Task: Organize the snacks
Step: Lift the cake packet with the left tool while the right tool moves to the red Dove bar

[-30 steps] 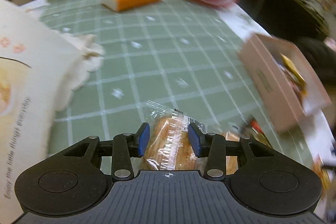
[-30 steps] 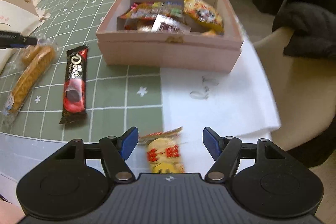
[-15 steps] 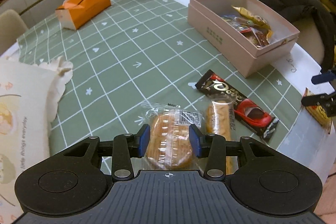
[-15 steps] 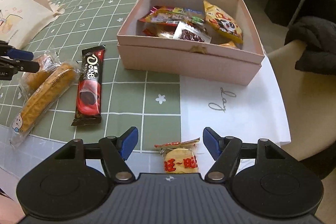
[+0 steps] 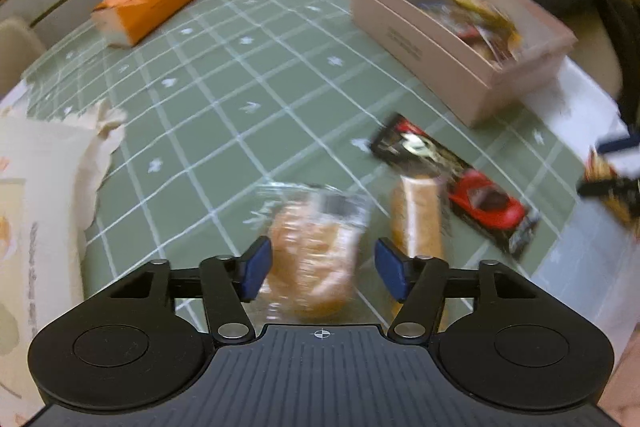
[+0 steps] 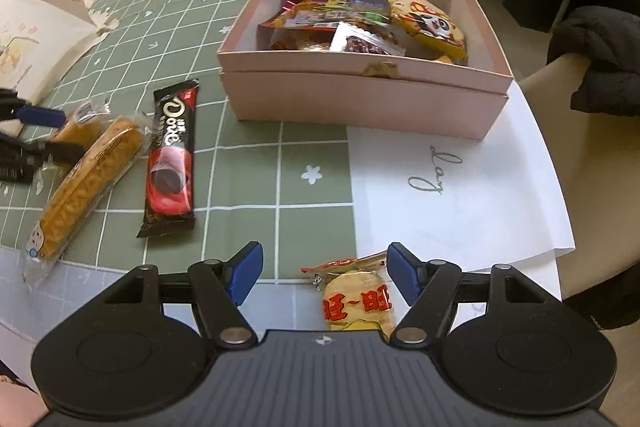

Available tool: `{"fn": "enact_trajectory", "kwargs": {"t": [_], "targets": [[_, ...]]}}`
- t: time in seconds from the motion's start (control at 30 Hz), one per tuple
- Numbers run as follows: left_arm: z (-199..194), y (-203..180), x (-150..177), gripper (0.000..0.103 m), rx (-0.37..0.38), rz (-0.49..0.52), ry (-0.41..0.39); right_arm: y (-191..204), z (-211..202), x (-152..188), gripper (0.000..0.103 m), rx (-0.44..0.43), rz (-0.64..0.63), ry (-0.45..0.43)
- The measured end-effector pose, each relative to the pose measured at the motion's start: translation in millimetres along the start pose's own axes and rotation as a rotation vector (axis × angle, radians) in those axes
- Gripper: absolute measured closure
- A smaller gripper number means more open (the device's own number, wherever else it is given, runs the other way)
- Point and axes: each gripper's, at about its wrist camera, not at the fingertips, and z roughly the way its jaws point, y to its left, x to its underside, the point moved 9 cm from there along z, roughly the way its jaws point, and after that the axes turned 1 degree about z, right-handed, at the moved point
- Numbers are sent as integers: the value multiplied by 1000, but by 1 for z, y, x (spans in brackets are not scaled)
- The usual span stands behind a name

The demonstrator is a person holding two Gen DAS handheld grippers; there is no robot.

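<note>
Green checked cloth point(image 6: 248, 187) | your right gripper point(image 6: 325, 277) spread, cracker pack point(image 6: 358, 301) between pads, long axis pointing ahead | box point(image 6: 360, 99) ahead | left gripper point(image 5: 320, 265) spread around bun point(image 5: 310, 259)

Wrapped bun point(image 5: 310, 259) motion-blurred, contact unclear

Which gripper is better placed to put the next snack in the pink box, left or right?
Probably right. The right gripper is open around the yellow rice cracker packet, with the pink box straight ahead. The left gripper is open around the round cake packet, with the box farther off, to its right.
</note>
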Motion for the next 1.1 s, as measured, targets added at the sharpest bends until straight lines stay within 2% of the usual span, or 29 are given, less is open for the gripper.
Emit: {"fn": "enact_trajectory", "kwargs": {"t": [0.13,0.23,0.4,0.57,0.7,0.87,1.0,1.1], "targets": [[6,22,0,37,-31,-92,1,1,-2,2,34,17,-14,-11],[16,27,2,35,-34,-114,22,2,-2,4,34,24,-25,-11],[29,45,7,36,-17,-235,47,10,-6,4,34,28,-63,-21],[19,54,10,41,53,-367,3,29,-10,-5,34,9,-95,-45],[0,47,20,44,123,-432,-23,51,-8,-20,34,-45,-105,-61],[-39,32,28,46,177,-440,-60,84,6,-35,34,-100,-134,-71],[-72,5,31,47,270,-395,-84,107,26,-46,35,-115,-136,-77],[-83,-18,36,47,315,-344,-68,118,43,-52,48,-102,-138,-76]]}}
